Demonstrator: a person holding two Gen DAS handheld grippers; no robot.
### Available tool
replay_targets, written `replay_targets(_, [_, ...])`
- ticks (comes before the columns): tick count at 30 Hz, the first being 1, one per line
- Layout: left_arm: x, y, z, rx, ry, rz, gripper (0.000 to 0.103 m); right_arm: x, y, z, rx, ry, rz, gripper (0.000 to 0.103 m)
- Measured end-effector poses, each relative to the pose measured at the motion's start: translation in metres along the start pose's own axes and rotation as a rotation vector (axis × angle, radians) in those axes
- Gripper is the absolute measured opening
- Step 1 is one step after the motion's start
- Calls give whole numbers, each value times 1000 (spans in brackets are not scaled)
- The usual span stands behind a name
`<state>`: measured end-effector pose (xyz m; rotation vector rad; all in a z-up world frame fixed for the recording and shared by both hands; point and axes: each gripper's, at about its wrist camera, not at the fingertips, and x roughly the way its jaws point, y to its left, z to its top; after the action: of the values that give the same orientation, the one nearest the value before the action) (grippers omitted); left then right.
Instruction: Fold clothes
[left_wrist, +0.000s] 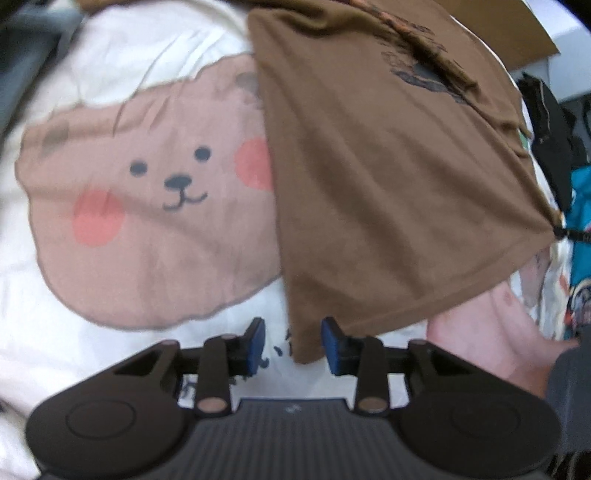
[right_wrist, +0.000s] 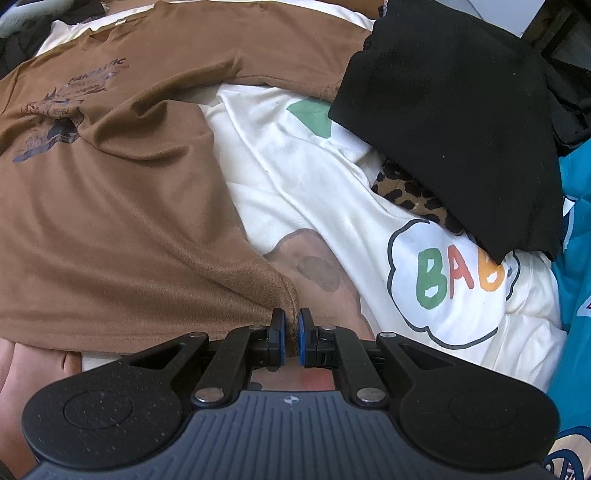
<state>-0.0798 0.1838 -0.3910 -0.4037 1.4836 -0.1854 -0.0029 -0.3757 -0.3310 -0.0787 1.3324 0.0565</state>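
Observation:
A brown T-shirt (left_wrist: 388, 177) with a dark chest print lies over a white bedsheet with a bear face (left_wrist: 147, 192). In the left wrist view my left gripper (left_wrist: 293, 341) is open, its blue pads on either side of the shirt's lower hem corner, which hangs between them. In the right wrist view the brown T-shirt (right_wrist: 110, 206) spreads to the left. My right gripper (right_wrist: 291, 338) is shut on the shirt's other hem corner, pinching a fold of brown cloth. The far end of the right gripper (left_wrist: 563, 232) shows at the shirt's right corner in the left wrist view.
A black garment (right_wrist: 461, 122) lies at the right over a leopard-print piece (right_wrist: 413, 195) and the white sheet with a "BAB" print (right_wrist: 454, 280). Blue cloth (right_wrist: 576, 240) lies at the far right. A cardboard box edge (left_wrist: 532, 33) sits behind.

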Motion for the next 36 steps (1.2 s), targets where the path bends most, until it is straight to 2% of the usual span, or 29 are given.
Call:
replay_targets(5, [10, 2, -11, -51, -13, -6, 33, 3, 1, 0, 1, 11, -2, 5])
replay_targets(8, [10, 3, -12, -105, -32, -31, 30, 4, 1, 0, -3, 17, -5, 5])
replay_targets(14, [9, 6, -16, -141, -44, -73, 28, 10, 4, 0, -5, 37, -20, 5])
replay_targets(22, [11, 31, -22, -303, -117, -145, 28, 20, 12, 6, -30, 63, -37, 5])
replay_targets(26, [15, 37, -26, -372, -152, -207, 28, 21, 12, 6, -19, 70, -24, 5])
replay_targets(27, [15, 38, -27, -387, -155, -218, 22, 19, 11, 6, -11, 68, -16, 5])
replay_targets(29, [20, 32, -28, -358, -109, -228, 5, 15, 8, 6, 17, 64, 9, 5])
replay_targets(30, [22, 29, -28, -344, -87, -233, 5, 13, 5, 6, 40, 65, 31, 5])
replay_targets(36, [-4, 20, -18, -306, -87, -209, 3, -4, -5, 6, 117, 49, 100, 5])
